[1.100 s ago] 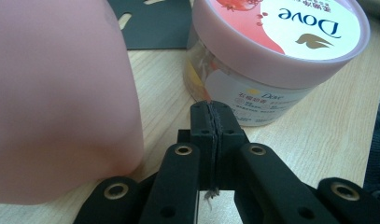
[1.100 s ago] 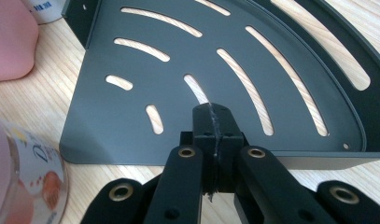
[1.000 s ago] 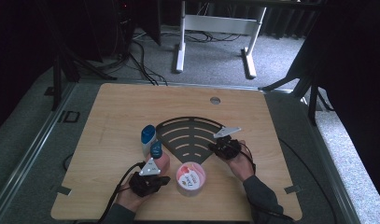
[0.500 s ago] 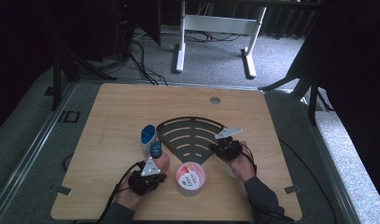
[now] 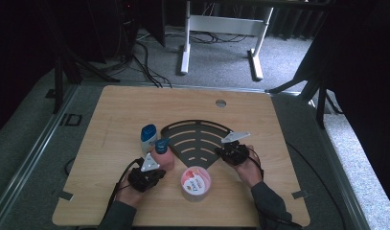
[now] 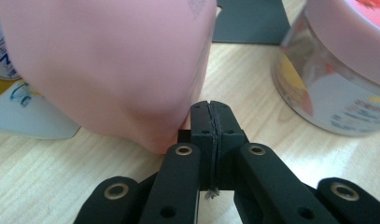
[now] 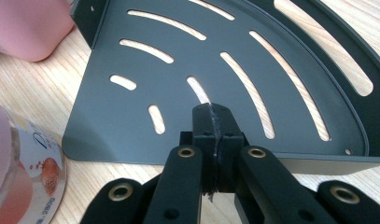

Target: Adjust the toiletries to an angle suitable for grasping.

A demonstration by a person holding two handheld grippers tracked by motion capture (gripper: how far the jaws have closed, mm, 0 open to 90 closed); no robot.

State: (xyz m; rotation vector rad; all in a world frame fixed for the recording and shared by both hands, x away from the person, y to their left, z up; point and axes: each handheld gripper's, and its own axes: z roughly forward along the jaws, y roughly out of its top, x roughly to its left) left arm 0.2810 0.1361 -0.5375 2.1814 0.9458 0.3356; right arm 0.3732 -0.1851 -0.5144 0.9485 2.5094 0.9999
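**Both grippers closed and empty at the near edge of the worktop**

We see a wooden worktop carrying four items. A black slotted corner shelf, fan-shaped, lies flat near the centre. Just left of it stands a white bottle with a blue cap, and just beside that bottle a pink bottle with a blue cap. A pink-lidded jar stands nearer the person, in front of the shelf's point.

We find the left gripper directly in front of the pink bottle. In the left gripper view its jaws are pressed fully together with nothing between them, their tips right at the base of the pink bottle; we cannot tell whether they touch it. The jar stands to the right in that view.

We find the right gripper at the right-hand straight edge of the shelf. In the right gripper view its jaws are likewise pressed together and empty, their tips over the edge of the shelf.
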